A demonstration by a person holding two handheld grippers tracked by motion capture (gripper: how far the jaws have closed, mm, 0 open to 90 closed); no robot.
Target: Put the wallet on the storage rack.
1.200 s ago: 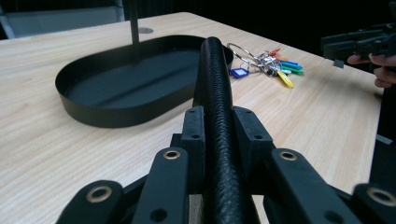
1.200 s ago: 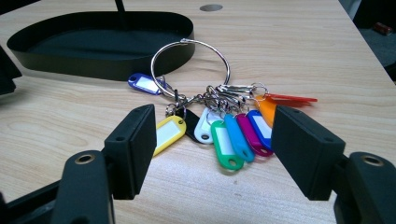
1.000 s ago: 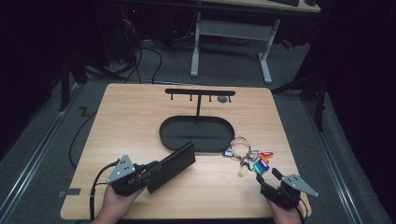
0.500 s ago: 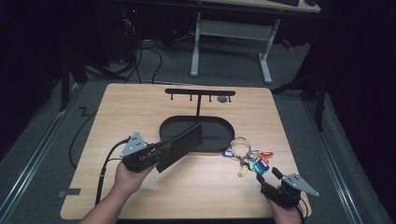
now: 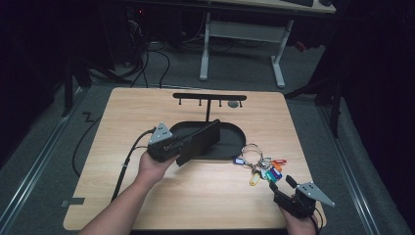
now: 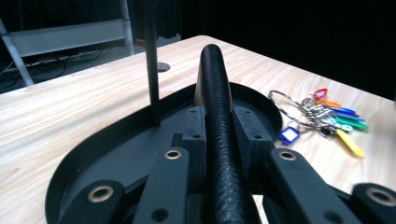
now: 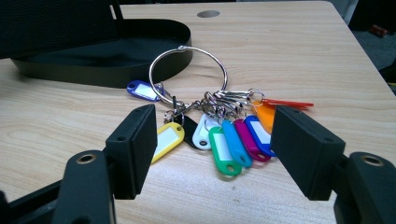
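My left gripper [image 5: 183, 147] is shut on a flat black leather wallet [image 5: 198, 142], held on edge and slanting over the near left part of the black oval tray [image 5: 234, 139]. In the left gripper view the wallet [image 6: 215, 93] runs between the pads above the tray [image 6: 116, 144], beside the stand's thin post [image 6: 152, 70]. A key ring with several coloured tags [image 5: 262, 166] lies on the table to the right of the tray. My right gripper [image 5: 281, 183] rests just in front of it, open; its pads [image 7: 137, 144] stand wide on either side of the tags [image 7: 224, 149] without touching them.
The post carries a black crossbar with small hooks [image 5: 209, 96] above the tray's far side. A round hole [image 5: 234, 104] sits in the wooden tabletop [image 5: 147, 196] near the far edge. The left gripper's cable [image 5: 125, 161] trails off the table's left front.
My left hand has carried the wallet away from the front edge and to the right, until it is over the tray. The right gripper and the keys have stayed where they were.
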